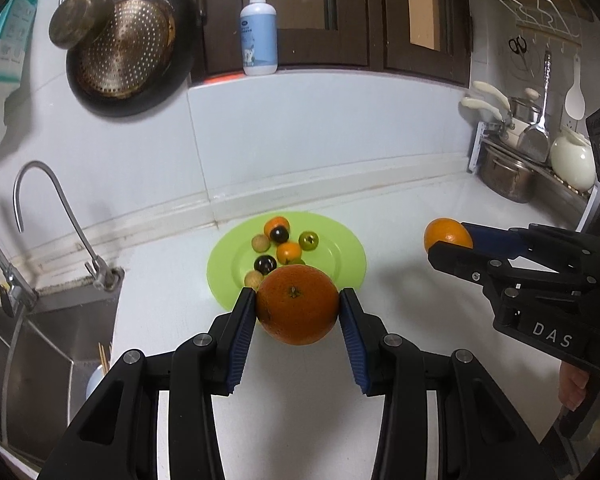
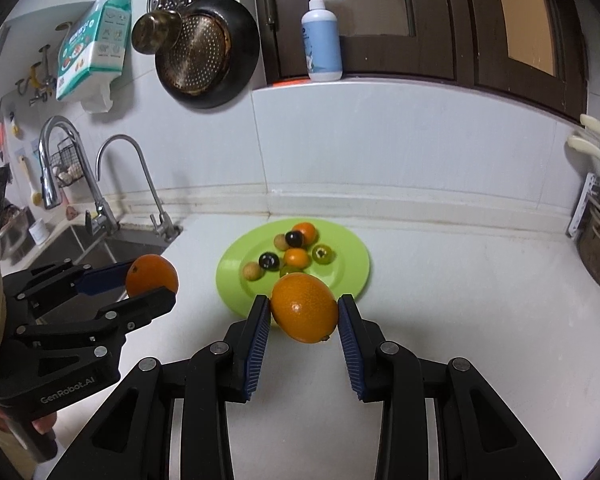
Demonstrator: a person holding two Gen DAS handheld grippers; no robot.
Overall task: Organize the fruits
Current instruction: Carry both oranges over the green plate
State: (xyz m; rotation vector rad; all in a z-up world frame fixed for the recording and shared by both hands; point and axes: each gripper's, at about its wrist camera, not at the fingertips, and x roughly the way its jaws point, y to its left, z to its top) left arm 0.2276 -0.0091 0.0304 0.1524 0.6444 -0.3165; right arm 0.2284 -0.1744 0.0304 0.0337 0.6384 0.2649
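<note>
I have the left gripper (image 1: 298, 304) closed on a large orange (image 1: 297, 303), pads pressing its two sides, and the right gripper (image 2: 303, 307) closed the same way on a smaller orange (image 2: 304, 307); both fruits hang clear above the white counter (image 1: 400, 280), just short of the green plate (image 1: 340, 248), which sits by the back wall with the sink (image 1: 52, 340) off to its left

My worry is the grip itself; each orange is round and smooth-skinned, held only across its widest line by two narrow pads, so a tilt of my wrist or a jolt could let it roll out and drop; from there it would likely run across the counter, perhaps toward the sink

The plate is the second risk; it already carries a loose cluster of small fruits (image 1: 278, 250), round ones, orange, dark and pale; setting a heavy orange down among them could knock them over the shallow rim; I judge the bare near edge the safer spot

Third, the two grippers ride side by side; bringing both to the plate at once could bump one against the other and loosen a hold; one at a time seems wiser
</note>
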